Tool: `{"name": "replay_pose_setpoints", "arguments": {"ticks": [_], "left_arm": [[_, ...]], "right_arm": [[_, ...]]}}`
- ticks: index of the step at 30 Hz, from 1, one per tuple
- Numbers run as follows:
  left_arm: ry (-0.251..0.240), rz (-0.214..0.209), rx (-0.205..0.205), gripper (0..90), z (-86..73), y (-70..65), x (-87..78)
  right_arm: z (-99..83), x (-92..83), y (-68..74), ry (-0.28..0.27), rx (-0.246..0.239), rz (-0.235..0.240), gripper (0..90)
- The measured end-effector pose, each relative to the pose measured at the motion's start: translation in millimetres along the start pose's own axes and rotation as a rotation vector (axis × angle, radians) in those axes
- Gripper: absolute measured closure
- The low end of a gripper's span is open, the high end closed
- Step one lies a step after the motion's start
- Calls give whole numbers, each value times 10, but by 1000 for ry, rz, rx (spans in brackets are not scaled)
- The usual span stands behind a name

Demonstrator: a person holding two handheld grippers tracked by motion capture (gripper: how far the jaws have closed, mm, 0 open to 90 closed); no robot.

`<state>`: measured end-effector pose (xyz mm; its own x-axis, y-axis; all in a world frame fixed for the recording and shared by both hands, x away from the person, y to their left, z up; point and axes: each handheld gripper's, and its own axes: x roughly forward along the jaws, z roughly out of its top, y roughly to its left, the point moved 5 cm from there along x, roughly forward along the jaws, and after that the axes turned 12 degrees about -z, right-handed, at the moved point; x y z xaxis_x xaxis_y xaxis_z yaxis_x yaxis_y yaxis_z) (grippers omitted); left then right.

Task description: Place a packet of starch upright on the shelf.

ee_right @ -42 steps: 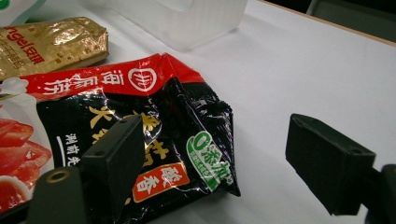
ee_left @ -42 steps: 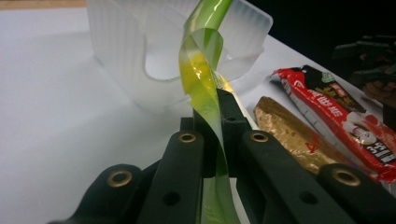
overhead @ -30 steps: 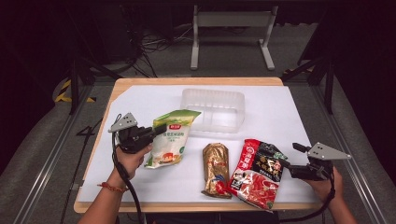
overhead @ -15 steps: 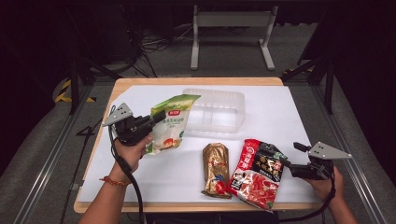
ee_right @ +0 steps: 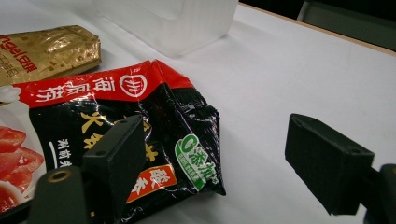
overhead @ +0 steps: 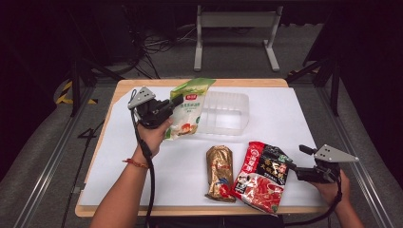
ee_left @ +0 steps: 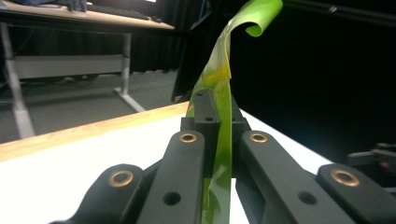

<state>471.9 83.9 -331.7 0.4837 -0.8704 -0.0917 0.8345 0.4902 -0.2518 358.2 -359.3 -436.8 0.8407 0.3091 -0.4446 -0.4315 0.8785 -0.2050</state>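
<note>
Two grippers are at work here, and we start with the left gripper, whose black jaws are pinched tight on the edge of a green and white printed snack pouch; in the left gripper view we see that pouch's thin green edge standing up between the closed jaws and curling over at its top. In the high view the pouch hangs lifted off the table, its far side overlapping the near left corner of a clear rectangular plastic container that sits on the white table mat. The left hand wraps the gripper's handle from below. We find the right gripper low at the table's near right, its jaws spread apart and holding nothing; in the right gripper view one jaw lies over the corner of a red and black glossy food packet while the other stands off over bare mat. That packet lies flat near the front edge, and just beside it on its left lies a gold foil packet, their edges touching or nearly so.
</note>
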Motion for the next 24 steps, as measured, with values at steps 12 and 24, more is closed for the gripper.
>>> {"name": "replay_pose_setpoints", "arguments": {"ticks": [12,24], "left_arm": [[-8,77,4,899,97,202,344],[8,149,13,900,165,413,678]], "right_arm": [[-15,-22,-18,1,-5,-2,213],[-33,-19,-39,11,-14,-8,228]]}}
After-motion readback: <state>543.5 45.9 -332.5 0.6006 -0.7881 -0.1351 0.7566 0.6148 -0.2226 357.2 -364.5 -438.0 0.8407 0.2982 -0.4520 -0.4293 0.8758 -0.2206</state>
